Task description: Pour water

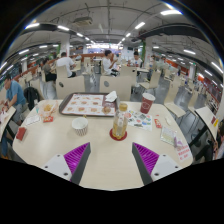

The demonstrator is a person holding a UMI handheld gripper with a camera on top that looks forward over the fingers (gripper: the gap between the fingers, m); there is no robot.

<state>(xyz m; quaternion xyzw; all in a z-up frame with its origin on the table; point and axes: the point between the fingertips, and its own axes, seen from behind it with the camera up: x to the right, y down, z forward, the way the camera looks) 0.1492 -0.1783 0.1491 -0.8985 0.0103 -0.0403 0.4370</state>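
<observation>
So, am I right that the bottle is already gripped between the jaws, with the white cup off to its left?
Not quite: the gripper view shows the bottle standing on the table beyond the open gripper, not gripped. The white cup is indeed to its left.

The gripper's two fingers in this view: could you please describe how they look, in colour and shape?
The gripper has two dark fingers that rise from the bottom of the view and taper toward their tips. Each carries a magenta pad with fine diagonal ridges on its inner face. No cables, markings or sleeve show.
</observation>
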